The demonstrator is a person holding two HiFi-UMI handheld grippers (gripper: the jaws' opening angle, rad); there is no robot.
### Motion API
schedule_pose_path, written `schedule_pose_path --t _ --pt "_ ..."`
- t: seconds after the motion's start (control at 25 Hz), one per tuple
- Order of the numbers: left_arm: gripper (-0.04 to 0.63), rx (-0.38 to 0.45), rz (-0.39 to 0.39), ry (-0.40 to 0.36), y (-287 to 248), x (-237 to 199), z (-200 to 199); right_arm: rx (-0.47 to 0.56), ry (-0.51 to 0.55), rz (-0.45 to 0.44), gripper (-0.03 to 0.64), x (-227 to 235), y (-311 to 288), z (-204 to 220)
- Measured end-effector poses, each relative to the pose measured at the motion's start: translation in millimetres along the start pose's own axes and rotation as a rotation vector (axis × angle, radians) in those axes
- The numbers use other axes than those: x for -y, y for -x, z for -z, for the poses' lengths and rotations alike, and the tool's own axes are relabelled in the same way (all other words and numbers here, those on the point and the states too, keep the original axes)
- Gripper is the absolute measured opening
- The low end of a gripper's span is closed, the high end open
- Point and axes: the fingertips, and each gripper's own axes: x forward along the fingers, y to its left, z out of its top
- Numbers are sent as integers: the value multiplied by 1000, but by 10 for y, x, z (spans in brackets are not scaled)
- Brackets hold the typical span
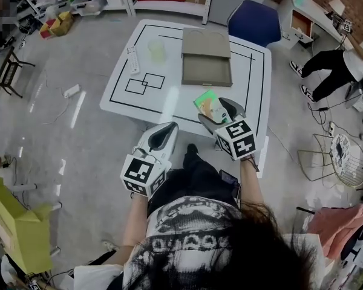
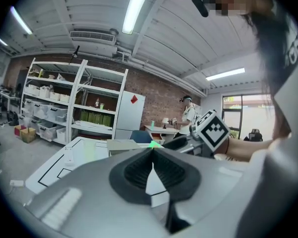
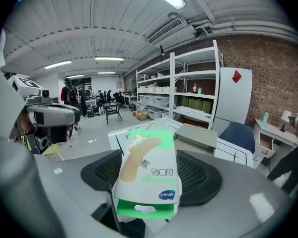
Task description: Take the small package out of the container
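Grips the package (image 3: 148, 175) in the right tool (image 1: 219, 112), jaws pressed on its two faces; holds it above the near edge of the table (image 1: 249, 80), outside the container (image 1: 206, 71) and on the near side of it; has the left tool (image 2: 152, 168) closed, jaws together on nothing, low, off the table, left of the right tool; finds the container open, lid (image 1: 206, 43) at its far side, cup (image 1: 156, 51) and remote (image 1: 132, 59) to its left

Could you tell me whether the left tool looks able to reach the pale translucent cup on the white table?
Probably yes: the left tool, shut and empty, hovers by the white table's front edge, and only bare tabletop lies between it and the pale translucent cup; the open grey box stands aside.
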Motion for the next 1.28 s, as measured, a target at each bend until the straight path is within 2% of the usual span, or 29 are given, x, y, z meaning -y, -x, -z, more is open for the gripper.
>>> schedule_pose_path --t 0.4,0.84,1.28 --pt "0 4 51 11 304 262 99 -6 -15 15 359 -414 380 125" --pt "0 -5 80 4 296 521 127 -20 -25 28 359 -453 688 349" --pt "0 10 75 -21 234 1288 63 44 -61 16 359 -374 1395 625"
